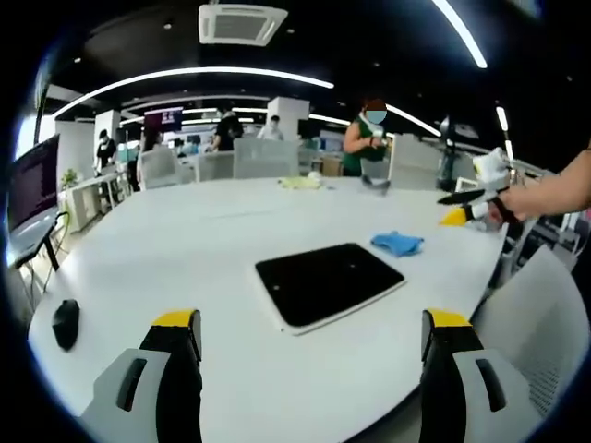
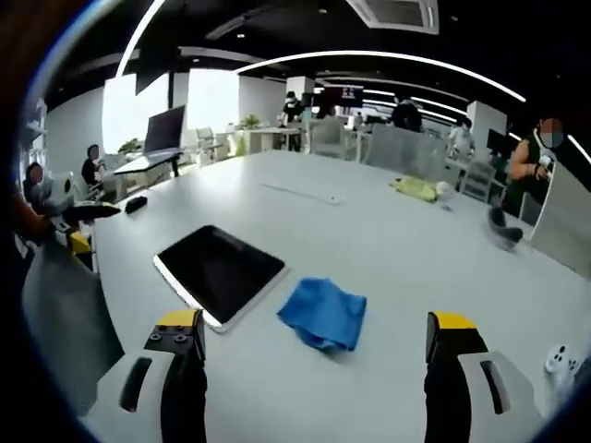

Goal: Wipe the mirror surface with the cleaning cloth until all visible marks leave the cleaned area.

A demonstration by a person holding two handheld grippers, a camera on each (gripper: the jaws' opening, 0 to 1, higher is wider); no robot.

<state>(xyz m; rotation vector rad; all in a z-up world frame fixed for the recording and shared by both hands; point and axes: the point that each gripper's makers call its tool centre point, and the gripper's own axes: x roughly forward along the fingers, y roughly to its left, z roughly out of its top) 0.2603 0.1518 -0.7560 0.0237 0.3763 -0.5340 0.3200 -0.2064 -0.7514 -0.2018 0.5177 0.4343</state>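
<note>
In the left gripper view, the left gripper (image 1: 311,355) hovers with its jaws wide apart, holding nothing. The mirror (image 1: 329,282) — a dark flat slab with a white rim — lies on the white table (image 1: 166,249) toward 12 o'clock from the jaws. The blue cleaning cloth (image 1: 397,243) rests near it, at about 1 o'clock, not touching. The right gripper (image 2: 314,355) is also wide open and empty — the cloth lies straight ahead of it, just beside the mirror's edge.
</note>
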